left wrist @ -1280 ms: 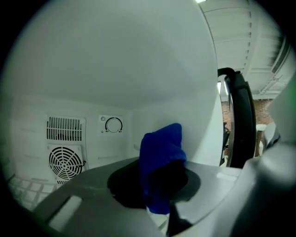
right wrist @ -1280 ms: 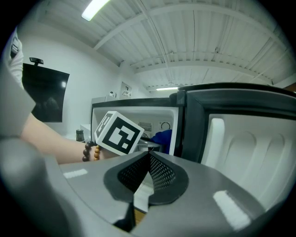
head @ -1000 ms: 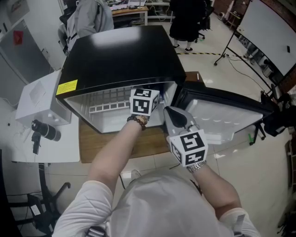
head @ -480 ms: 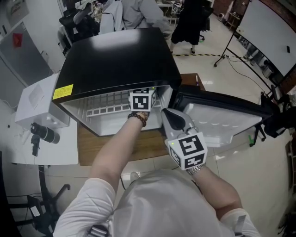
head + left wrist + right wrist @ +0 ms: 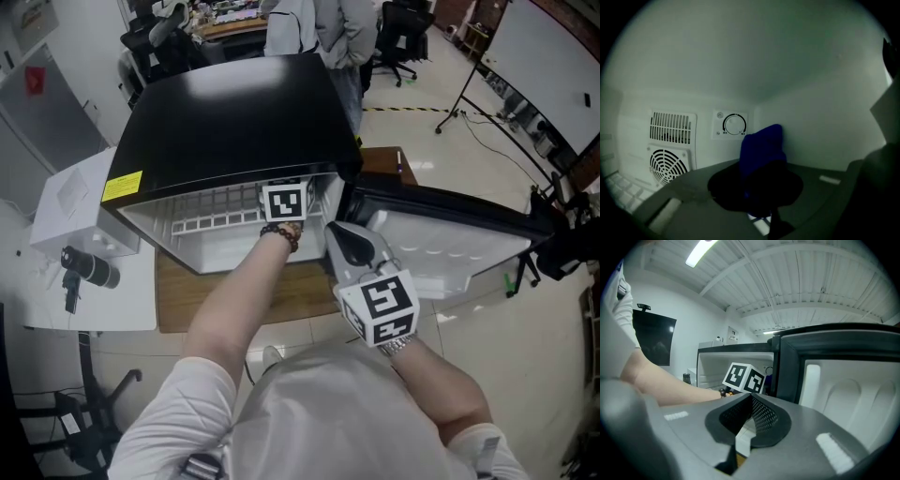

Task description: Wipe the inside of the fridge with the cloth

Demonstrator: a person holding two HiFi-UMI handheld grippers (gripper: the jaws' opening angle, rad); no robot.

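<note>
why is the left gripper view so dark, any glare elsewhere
Left gripper view: dim, greenish, inside the fridge; the blue cloth looks nearly black low down. Right gripper view: ceiling light blown out, edges bent. Head view: glare on the fridge top.

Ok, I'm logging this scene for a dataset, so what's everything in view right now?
fridge: one, black, centre, standing open
door: one, black with white liner, swung out to the right
shelf: one, white wire, inside the fridge
dial: one, white, on the fridge's back wall
vents: two, white, left of the dial
cloth: one, blue, held up in front of the fridge's back right corner
board: one, brown, under the fridge
box: one, white, left of the fridge
person: at least one, standing behind the fridge
left gripper: one, grey, inside the fridge, shut on the cloth
right gripper: one, grey, outside by the door, shut, empty
</note>
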